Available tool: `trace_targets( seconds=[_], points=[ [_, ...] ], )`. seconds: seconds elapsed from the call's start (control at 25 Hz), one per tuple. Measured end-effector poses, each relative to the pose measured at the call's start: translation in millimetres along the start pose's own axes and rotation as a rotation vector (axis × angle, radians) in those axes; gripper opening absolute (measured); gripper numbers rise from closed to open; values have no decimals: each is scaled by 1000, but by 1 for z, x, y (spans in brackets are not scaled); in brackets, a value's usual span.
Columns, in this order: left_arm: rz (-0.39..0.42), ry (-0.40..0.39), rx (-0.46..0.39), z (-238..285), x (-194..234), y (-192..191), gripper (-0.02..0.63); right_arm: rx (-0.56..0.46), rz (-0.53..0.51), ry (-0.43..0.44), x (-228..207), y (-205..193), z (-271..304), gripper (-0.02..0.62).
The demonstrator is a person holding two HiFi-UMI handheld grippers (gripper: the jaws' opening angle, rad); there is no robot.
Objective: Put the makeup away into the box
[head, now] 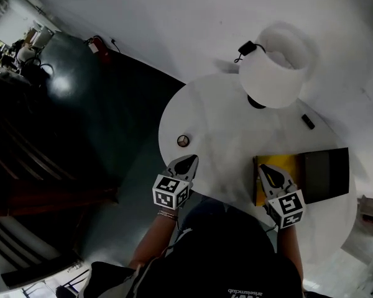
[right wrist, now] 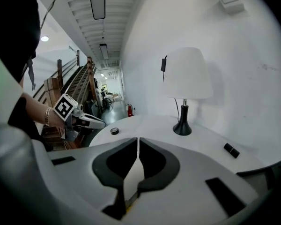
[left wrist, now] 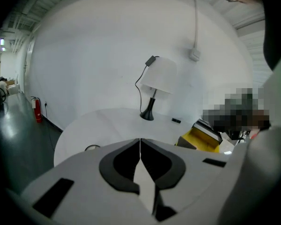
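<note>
Likely both bits of makeup are light, hard and slick. The round compact (head: 183,140) lies flat on the white table (head: 224,104), just beyond the left gripper (head: 188,163). It seems best pinched across its rim, since a flat lid gives the pads little to bite on. The small black tube (head: 307,121) lies near the far corner of the yellow box (head: 280,165), and would probably roll if nudged, so a squeeze across its middle looks safest.

Both grippers are pressed together with nothing between them, and the right gripper (head: 268,174) hovers over the box's near edge. The lamp (head: 275,67) stands behind, its base close to the tube, and its shade and cord could crowd a reach there, while the compact sits in the open
</note>
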State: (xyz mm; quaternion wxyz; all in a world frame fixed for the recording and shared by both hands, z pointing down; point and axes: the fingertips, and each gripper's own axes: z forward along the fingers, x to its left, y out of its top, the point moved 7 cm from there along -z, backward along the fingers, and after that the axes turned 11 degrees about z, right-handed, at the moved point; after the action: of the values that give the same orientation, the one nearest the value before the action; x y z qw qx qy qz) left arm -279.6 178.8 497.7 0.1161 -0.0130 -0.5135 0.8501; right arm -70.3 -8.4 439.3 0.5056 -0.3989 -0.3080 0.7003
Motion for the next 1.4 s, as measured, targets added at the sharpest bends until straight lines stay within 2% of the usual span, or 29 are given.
trace_targets(
  seconds=[0.16,0.32,0.44,0.64,0.72,0.8,0.88,1.08,1.4],
  points=[
    [-35,20,3,-11,17,-8,20,16,-12,24,12,6,14,29],
    [-55,0,59,-12,36,-22,20,47,-8,40,24,8,27,28],
    [-75,10,61,-10,51,-27,20,60,-2,41,30,9,33,29],
    [-69,26,93,0,71,-35,23,86,11,23,34,6,45,29],
    [-68,28,107,5,76,-38,63,90,21,14,34,7,51,29],
    [-57,33,133,9,82,-42,166,92,20,3,38,7,56,29],
    [-32,33,159,13,87,-47,197,98,10,-7,43,8,60,28],
    [-9,-1,184,24,94,-50,215,123,29,-19,51,3,69,29],
    [70,-7,218,47,102,-48,256,136,53,-50,56,3,76,29]
  ],
)
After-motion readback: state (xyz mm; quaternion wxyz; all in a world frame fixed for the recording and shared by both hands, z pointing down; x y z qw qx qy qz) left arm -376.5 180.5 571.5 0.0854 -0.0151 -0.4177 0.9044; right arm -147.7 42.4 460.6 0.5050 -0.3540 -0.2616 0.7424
